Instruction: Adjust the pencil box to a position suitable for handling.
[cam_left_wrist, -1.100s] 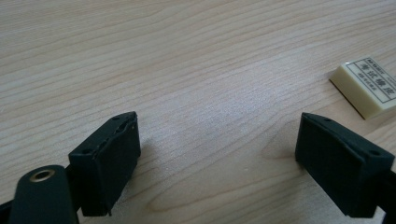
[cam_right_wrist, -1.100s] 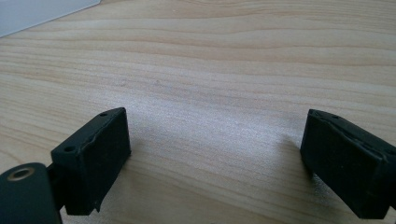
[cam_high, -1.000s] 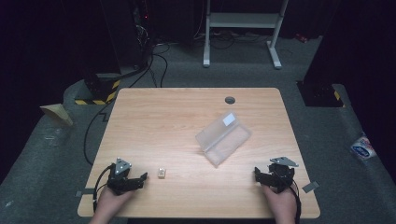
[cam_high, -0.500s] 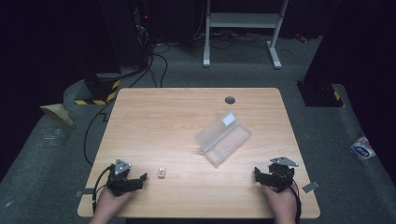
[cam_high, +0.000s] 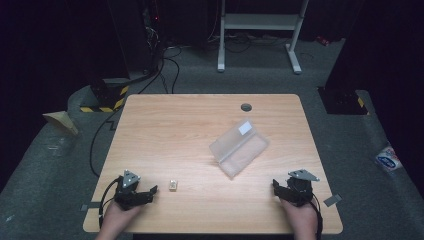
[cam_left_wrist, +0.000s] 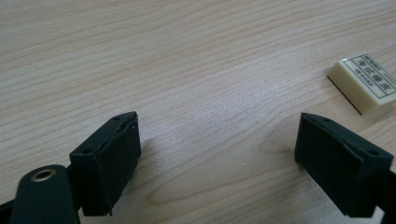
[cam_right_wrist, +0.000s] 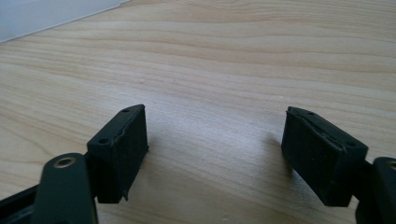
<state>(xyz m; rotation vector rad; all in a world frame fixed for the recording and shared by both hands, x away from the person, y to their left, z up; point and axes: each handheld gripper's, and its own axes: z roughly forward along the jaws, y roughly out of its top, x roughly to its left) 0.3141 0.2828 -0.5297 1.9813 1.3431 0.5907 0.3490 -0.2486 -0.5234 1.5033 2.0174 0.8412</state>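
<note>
A small cream eraser (cam_high: 173, 185) with a printed label lies near the front left of the wooden table (cam_high: 175, 125). My left gripper (cam_high: 151, 191) rests on the table just left of it and is open and empty. In the left gripper view the eraser (cam_left_wrist: 364, 84) lies beyond my right jaw, outside my left gripper (cam_left_wrist: 217, 135). A clear plastic box (cam_high: 239, 147) lies tilted right of the centre. My right gripper (cam_high: 276, 187) rests at the front right; its jaws have just been closing a little, and my right gripper (cam_right_wrist: 215, 126) stands open over bare wood.
A round cable hole (cam_high: 246, 107) sits near the table's far edge. A pale edge of the box (cam_right_wrist: 46, 14) shows at the top left of the right gripper view. Cables (cam_high: 165, 75) and a white desk frame (cam_high: 260, 25) stand on the floor behind.
</note>
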